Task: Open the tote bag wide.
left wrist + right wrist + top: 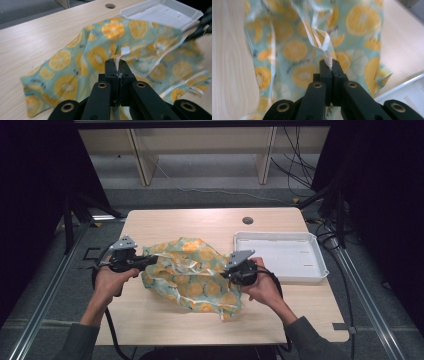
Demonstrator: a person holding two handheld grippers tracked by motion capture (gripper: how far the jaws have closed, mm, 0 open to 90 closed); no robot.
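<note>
A teal cloth printed with orange slices [192, 272] lies crumpled across the middle of the wooden table, its white edging and ties showing. My left gripper [150, 261] holds its left side, and in the left gripper view the black jaws are shut on a white tie [124, 52] of the cloth [82, 62]. My right gripper [226, 272] is at the cloth's right side. In the right gripper view its jaws are shut on a white strip [327, 58] that rises from the cloth [297, 50].
A shallow white tray [280, 255] sits on the table to the right of the cloth, close behind my right hand, also visible as the tray [162, 12] in the left gripper view. A round cable hole [247, 220] lies near the table's far edge.
</note>
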